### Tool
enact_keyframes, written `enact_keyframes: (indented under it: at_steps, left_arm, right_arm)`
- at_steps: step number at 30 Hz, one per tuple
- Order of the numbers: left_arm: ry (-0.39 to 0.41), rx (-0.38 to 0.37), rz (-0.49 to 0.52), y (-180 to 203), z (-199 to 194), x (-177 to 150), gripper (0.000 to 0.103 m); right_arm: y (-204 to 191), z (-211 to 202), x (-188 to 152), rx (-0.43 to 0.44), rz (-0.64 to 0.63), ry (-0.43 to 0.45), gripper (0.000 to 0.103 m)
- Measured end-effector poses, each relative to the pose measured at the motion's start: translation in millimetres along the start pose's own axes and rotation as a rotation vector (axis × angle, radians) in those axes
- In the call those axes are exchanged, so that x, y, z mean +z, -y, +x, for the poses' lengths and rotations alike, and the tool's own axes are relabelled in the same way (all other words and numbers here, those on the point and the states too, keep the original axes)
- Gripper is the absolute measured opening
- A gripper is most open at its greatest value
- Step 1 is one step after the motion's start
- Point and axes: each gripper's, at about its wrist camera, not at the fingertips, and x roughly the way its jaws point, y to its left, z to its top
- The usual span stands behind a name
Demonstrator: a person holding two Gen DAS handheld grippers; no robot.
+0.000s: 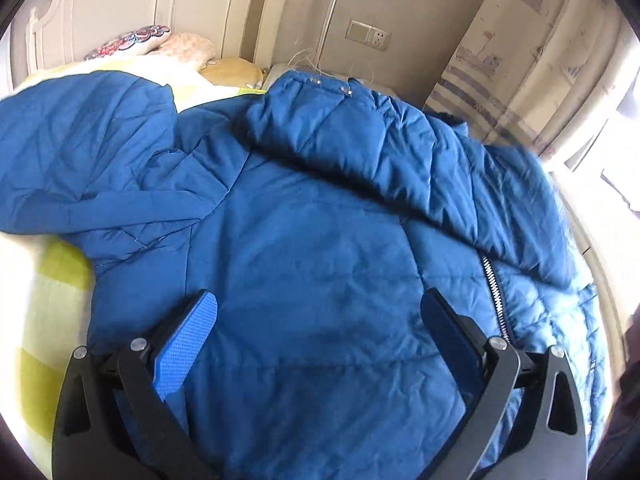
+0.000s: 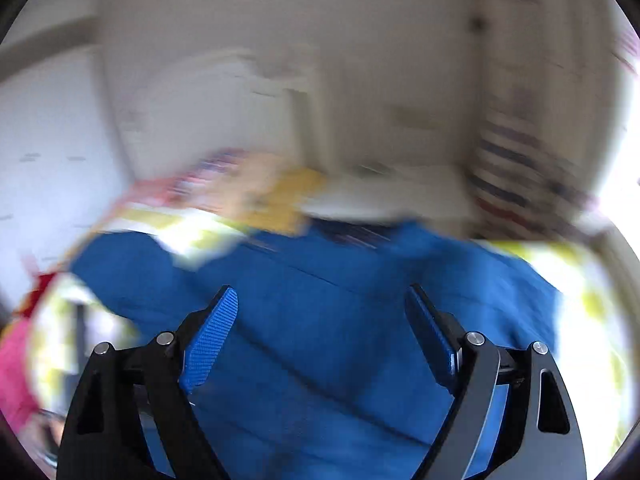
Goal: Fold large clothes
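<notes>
A home bedroom: a bed (image 1: pixel 44 312) with cream headboard (image 1: pixel 120 4), pillows (image 1: pixel 132 42), a wall socket (image 1: pixel 368 35) and patterned curtains (image 1: pixel 520 60).

Left tongs (image 1: pixel 318 304) gape wide, pointing downward; right tongs (image 2: pixel 320 300) likewise spread (nothing between either pair).

right wrist view is motion-blurred: pillows (image 2: pixel 256 188) at 11 o'clock are smears; the blue jacket (image 2: pixel 320 320) loses its quilting and runs off at 6 o'clock.
</notes>
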Motion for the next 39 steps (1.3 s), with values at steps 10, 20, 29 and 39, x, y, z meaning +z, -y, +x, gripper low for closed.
enact_keyframes:
  at_steps: [10, 20, 29, 39]
  left_arm:
    - [-0.048, -0.129, -0.192, -22.0, -2.6, 31.0, 0.100]
    - [-0.060, -0.028, -0.348, -47.0, 62.4, 104.3, 0.054]
    - [0.217, -0.058, -0.203, -4.5, -46.2, 63.6, 0.011]
    - [0.011, 0.258, -0.129, -30.1, -33.6, 20.5, 0.061]
  right_arm:
    - [97.4, 16.0, -85.5, -0.369, 0.175, -0.125, 0.081]
    - [140.1, 17.3, -100.0, -0.271, 0.384, -0.123, 0.081]
    - [156.3, 12.2, -117.0, -0.209, 0.441, -0.109, 0.082]
    - [148.4, 2.2, -117.9, -0.241, 0.437, -0.099, 0.082]
